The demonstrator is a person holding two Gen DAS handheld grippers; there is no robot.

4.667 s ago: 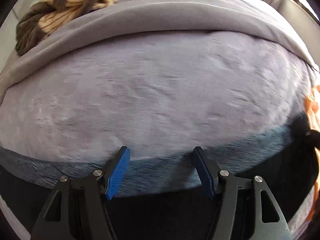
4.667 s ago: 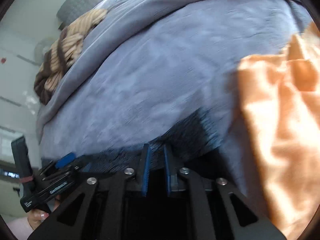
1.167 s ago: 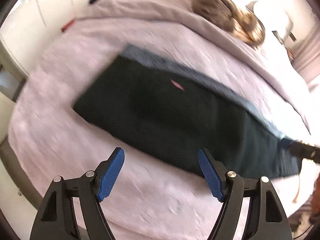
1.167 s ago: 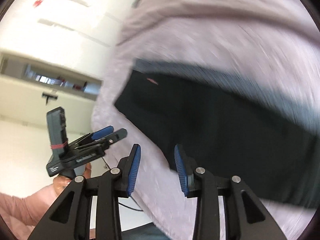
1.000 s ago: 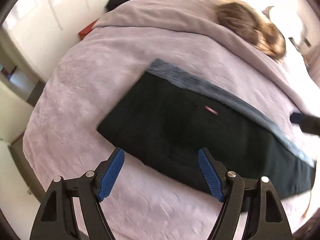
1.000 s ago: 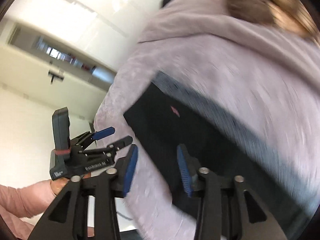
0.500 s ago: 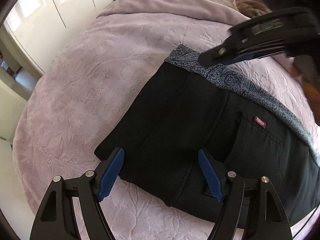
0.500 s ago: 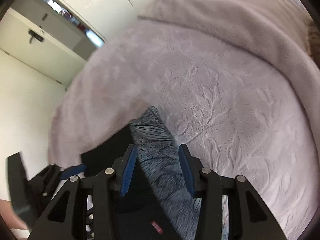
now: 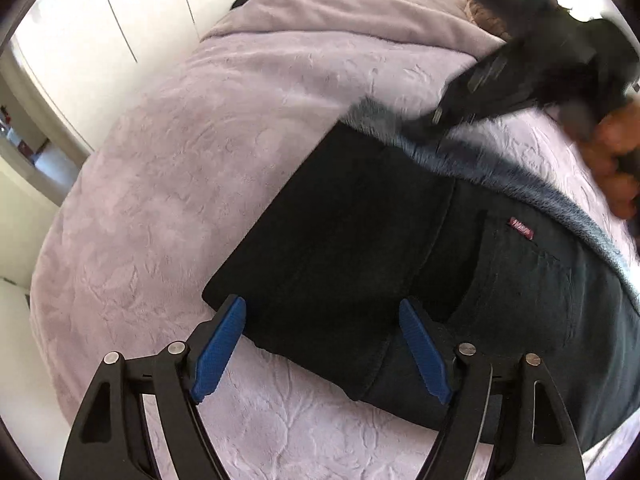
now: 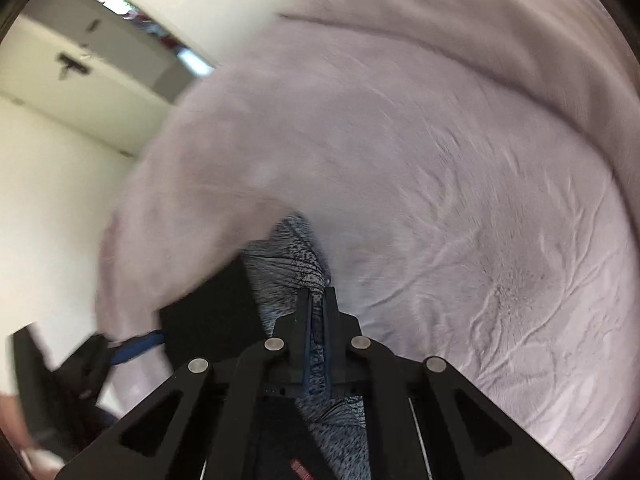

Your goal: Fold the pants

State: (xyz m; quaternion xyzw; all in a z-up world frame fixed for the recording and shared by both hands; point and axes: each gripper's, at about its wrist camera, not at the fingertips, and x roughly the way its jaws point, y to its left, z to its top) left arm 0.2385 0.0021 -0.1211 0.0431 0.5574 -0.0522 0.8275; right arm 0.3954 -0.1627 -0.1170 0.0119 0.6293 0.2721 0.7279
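Observation:
Black pants (image 9: pixel 360 240) lie folded lengthwise on the lilac bed cover (image 9: pixel 180 160), with a grey-blue patterned inner strip (image 9: pixel 500 168) along their far edge and a small red label (image 9: pixel 520 228). My left gripper (image 9: pixel 320 308) hangs just over the near corner of the pants, jaws wide and still opening, pads touching nothing. My right gripper (image 10: pixel 318 294) is closing on the patterned strip (image 10: pixel 292 248), which is pinched between its pads; the black cloth (image 10: pixel 208 312) lies to its left. In the left wrist view the right gripper (image 9: pixel 432 120) is blurred, held by a hand (image 9: pixel 612 152).
A thick lilac blanket (image 9: pixel 340 12) is rolled along the back of the bed, with a brown item (image 9: pixel 480 12) beyond it. White wardrobe doors (image 9: pixel 120 8) stand past the bed's left edge. The left gripper's blue finger (image 10: pixel 136 348) shows at lower left.
My right gripper swung across the bed to the far patterned edge of the pants and shut on it. My left gripper sank closer to the pants' near corner.

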